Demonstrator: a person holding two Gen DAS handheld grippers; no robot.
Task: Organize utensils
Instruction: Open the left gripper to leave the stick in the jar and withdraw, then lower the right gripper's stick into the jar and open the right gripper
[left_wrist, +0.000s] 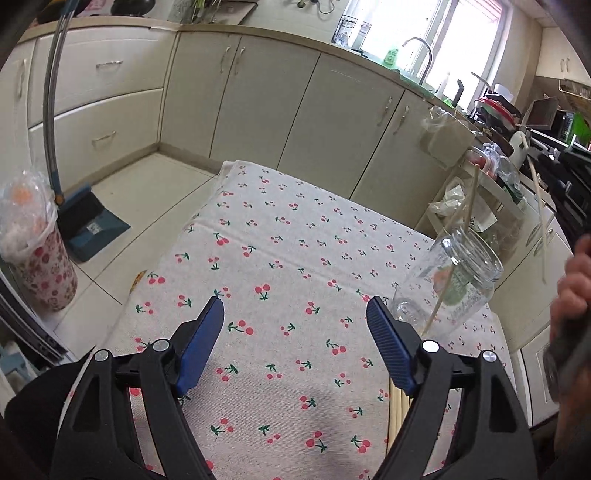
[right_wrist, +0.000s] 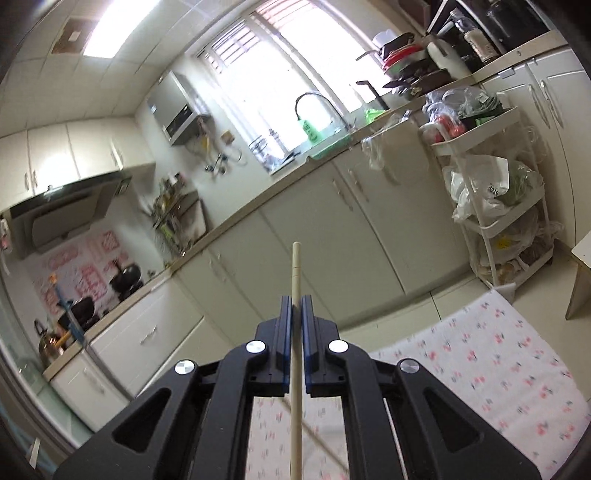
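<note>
A clear glass jar (left_wrist: 452, 280) stands on the cherry-print tablecloth (left_wrist: 280, 258) at the right, with one wooden chopstick (left_wrist: 458, 240) leaning in it. My left gripper (left_wrist: 295, 325) is open and empty, low over the cloth, left of the jar. Several more chopsticks (left_wrist: 397, 410) lie on the cloth under its right finger. My right gripper (right_wrist: 295, 314) is shut on a wooden chopstick (right_wrist: 295, 273) and holds it up in the air, tilted above the cloth (right_wrist: 498, 369). That chopstick (left_wrist: 537, 206) also shows at the right of the left wrist view, above the jar.
A lidded flower-print cup (left_wrist: 35, 251) and a blue dustpan (left_wrist: 90, 225) stand on the floor to the left. Cream cabinets (left_wrist: 258, 103) run behind the table. A white trolley with bags (right_wrist: 495, 192) stands at the right. A hand (left_wrist: 570, 288) holds the right gripper.
</note>
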